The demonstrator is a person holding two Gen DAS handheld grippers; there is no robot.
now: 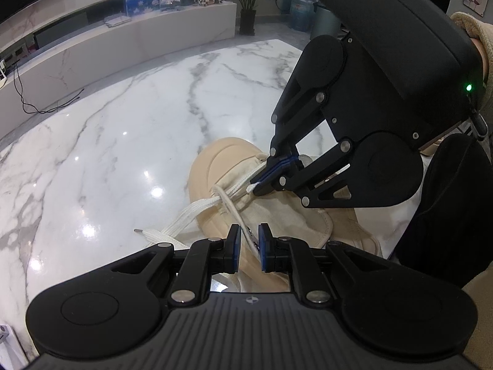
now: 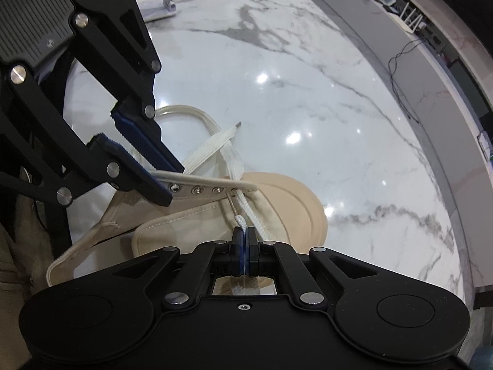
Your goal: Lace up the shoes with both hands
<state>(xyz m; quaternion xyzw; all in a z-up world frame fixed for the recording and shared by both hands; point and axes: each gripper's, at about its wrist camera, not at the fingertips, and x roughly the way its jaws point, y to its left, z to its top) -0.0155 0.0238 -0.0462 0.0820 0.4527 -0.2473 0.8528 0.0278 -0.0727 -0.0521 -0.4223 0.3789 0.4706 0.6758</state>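
Note:
A beige canvas shoe lies on the marble table, toe pointing away from me. My left gripper is shut on the raised eyelet flap, which runs taut between its blue pads. My right gripper is shut on the white lace just behind its thin tip. That tip points at the eyelet nearest the toe. In the left wrist view, the right gripper hovers over the shoe's front eyelets. The lace's other end trails loose across the table.
The white marble table stretches wide beyond the toe. A metal stand sits at its far corner. A low marble ledge with cables lies behind. A person's fleecy sleeve and dark clothing are close on the right.

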